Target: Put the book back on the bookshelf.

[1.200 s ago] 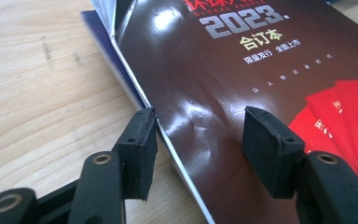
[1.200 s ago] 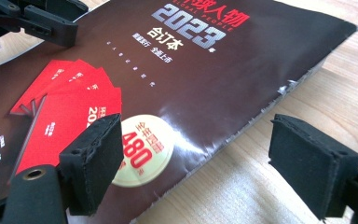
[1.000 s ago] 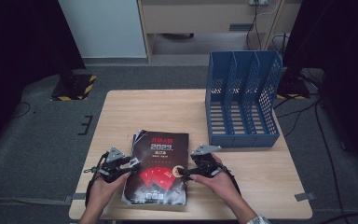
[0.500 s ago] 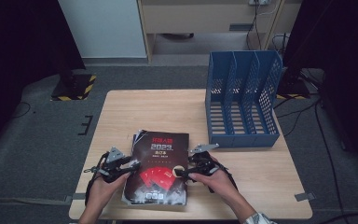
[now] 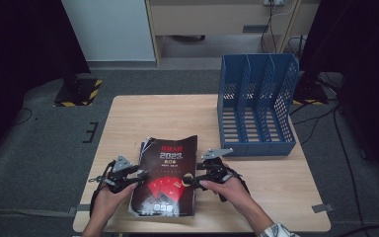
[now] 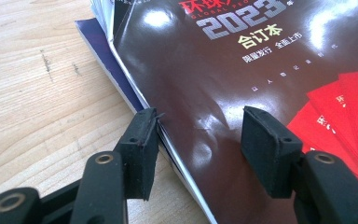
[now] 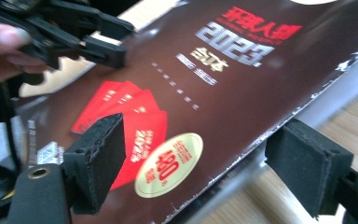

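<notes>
Closing in a little from a wider spread, the right gripper (image 7: pixel 200 163) straddles the near right edge of the magazine (image 5: pixel 167 182), one pad over the cover, the other beyond the page edge, neither yet pressing; apparently the start of a pinch to lift it toward the blue file rack (image 5: pixel 256 106). Opposite, the left gripper (image 6: pixel 198 149) sits half open and unmoved at the left edge, gripping nothing. Thick, floppy and glossy dark brown, the magazine lies on the pale wooden table (image 5: pixel 143 118), over a blue-covered one (image 6: pixel 103 56).
</notes>
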{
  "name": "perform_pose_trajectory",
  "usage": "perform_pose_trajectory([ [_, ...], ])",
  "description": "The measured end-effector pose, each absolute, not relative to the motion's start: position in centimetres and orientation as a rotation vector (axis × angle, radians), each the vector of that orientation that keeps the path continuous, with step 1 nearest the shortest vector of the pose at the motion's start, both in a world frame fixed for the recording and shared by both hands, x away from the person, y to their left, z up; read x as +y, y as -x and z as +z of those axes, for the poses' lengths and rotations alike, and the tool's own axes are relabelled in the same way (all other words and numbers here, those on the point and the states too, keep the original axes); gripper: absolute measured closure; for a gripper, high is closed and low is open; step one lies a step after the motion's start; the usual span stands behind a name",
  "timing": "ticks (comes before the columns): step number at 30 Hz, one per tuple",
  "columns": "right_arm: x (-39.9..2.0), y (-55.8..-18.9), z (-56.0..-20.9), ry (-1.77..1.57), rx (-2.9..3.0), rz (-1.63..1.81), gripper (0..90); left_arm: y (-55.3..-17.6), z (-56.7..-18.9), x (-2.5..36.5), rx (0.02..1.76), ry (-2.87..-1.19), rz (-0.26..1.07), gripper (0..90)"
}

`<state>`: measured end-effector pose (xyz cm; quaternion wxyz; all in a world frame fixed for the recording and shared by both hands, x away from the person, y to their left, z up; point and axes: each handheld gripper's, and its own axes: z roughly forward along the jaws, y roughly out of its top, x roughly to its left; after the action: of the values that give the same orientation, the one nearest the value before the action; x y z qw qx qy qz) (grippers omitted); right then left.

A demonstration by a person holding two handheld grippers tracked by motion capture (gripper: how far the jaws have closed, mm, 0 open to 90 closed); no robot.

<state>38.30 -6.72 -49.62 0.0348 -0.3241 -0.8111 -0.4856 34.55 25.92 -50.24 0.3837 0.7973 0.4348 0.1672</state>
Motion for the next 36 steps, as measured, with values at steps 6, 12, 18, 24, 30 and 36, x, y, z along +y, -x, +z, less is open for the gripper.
perform_pose_trajectory([
  [6, -5.7, -39.7, -49.7, 0.981, -2.496, -1.436, 25.3, -34.5, -50.3, 25.9, 1.106, -2.032, 0.429, 46.3],
  [12, -5.0, -40.8, -49.8, 1.013, -2.468, -1.4, 31.4, -34.5, -50.3, 26.0, 1.107, -2.024, 0.43, 46.3],
  [18, -3.6, -41.6, -49.3, 1.016, -2.487, -1.35, 32.9, -34.5, -50.3, 25.9, 1.106, -2.026, 0.434, 46.3],
  [24, -2.5, -42.2, -49.4, 1.031, -2.51, -1.299, 37.5, -34.4, -50.3, 25.9, 1.107, -2.023, 0.435, 46.2],
  [30, -1.8, -42.4, -49.6, 1.036, -2.509, -1.267, 39.8, -34.4, -50.4, 25.9, 1.108, -2.022, 0.435, 46.2],
  [36, -1.7, -42.4, -49.6, 1.033, -2.524, -1.256, 45.8, -34.4, -50.4, 25.9, 1.108, -2.022, 0.436, 46.1],
])
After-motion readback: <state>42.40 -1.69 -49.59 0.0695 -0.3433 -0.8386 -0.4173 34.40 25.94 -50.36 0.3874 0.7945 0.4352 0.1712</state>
